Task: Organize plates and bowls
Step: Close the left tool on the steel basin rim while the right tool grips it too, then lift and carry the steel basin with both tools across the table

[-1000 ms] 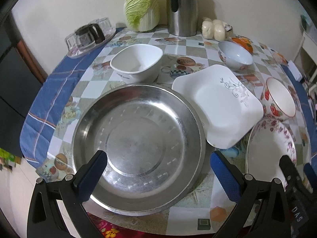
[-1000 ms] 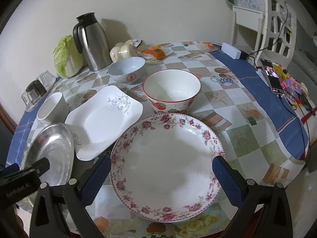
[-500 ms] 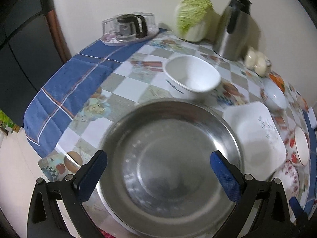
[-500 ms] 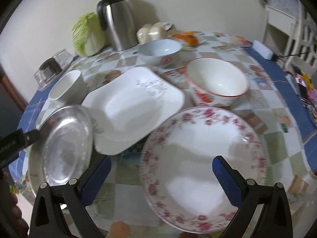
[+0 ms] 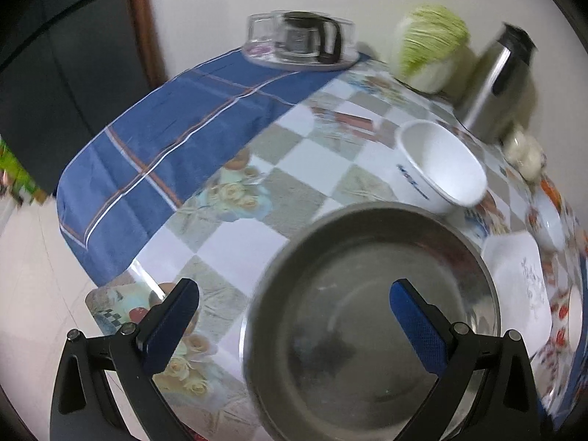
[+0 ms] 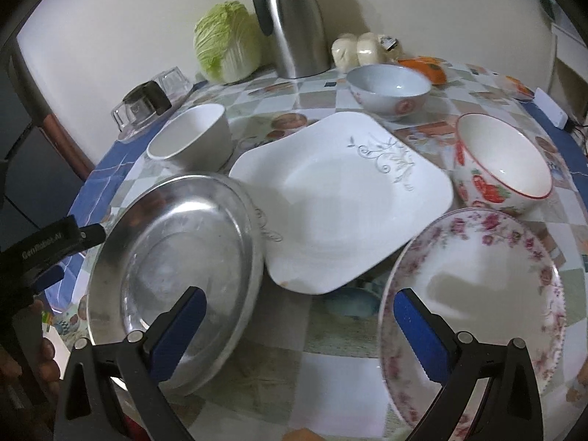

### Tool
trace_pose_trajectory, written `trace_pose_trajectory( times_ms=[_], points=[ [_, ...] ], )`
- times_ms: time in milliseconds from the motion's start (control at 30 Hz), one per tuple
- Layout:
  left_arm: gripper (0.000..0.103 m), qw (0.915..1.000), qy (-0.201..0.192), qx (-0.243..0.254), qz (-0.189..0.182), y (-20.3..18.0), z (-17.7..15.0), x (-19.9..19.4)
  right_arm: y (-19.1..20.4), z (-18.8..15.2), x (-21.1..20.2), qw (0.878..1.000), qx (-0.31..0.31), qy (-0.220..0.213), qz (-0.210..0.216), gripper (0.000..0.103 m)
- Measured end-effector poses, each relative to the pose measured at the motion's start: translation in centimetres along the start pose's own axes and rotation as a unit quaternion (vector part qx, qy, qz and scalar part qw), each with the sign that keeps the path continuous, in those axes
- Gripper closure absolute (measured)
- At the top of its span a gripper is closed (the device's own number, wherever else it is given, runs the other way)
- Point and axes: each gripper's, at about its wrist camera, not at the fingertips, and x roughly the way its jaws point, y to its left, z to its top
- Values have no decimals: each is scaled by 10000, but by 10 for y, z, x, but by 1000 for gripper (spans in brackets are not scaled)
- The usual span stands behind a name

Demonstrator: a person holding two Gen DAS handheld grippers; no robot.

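Observation:
A large steel plate (image 5: 371,316) (image 6: 172,264) lies near the table's front left edge. Behind it stands a plain white bowl (image 5: 441,161) (image 6: 191,136). A square white plate (image 6: 341,198) (image 5: 518,279) lies in the middle, its corner resting on the steel rim. To the right are a strawberry bowl (image 6: 499,161), a floral round plate (image 6: 474,301) and, further back, a pale bowl (image 6: 389,88). My left gripper (image 5: 294,312) is open, straddling the steel plate's left rim. My right gripper (image 6: 299,316) is open above the gap between the steel and floral plates.
A steel thermos (image 6: 290,22), a cabbage (image 6: 228,47), wrapped buns (image 6: 356,51) and a tray of glass cups (image 5: 297,40) stand along the back by the wall. The blue cloth (image 5: 165,139) hangs over the left table edge. A hand (image 6: 44,352) holds the left gripper.
The left gripper has swung left, so the steel plate now sits to the right in its view. The right gripper has also turned left, off the floral plate towards the steel plate.

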Motion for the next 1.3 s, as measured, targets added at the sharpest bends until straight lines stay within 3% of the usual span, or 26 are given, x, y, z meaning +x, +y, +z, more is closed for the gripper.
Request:
trace_pose_trajectory(
  times_ms=[200,333,400,467,600,667,700,1300],
  points=[
    [1,9995,293,66,115,6,1,19,11,-2,10,9996,-7,199,183,20],
    [11,9991,393,107,137,7,2,28,14,-4,15,9992,-63,296,246,35],
    [15,9988,447,149,158,6,2,32,15,-4,20,9988,-63,390,282,52],
    [30,9983,550,185,92,5,2,37,14,-4,24,9984,-78,463,303,65],
    [51,9973,667,300,92,0,2,46,16,-1,28,9981,-138,490,334,76],
    [62,9966,719,356,204,-1,3,50,19,1,30,9981,-205,488,325,79],
    [63,9962,743,379,258,-1,3,53,21,1,32,9979,-252,502,311,81],
    [63,9972,627,402,101,-2,14,57,37,3,47,9952,-559,711,369,81]
  ],
)
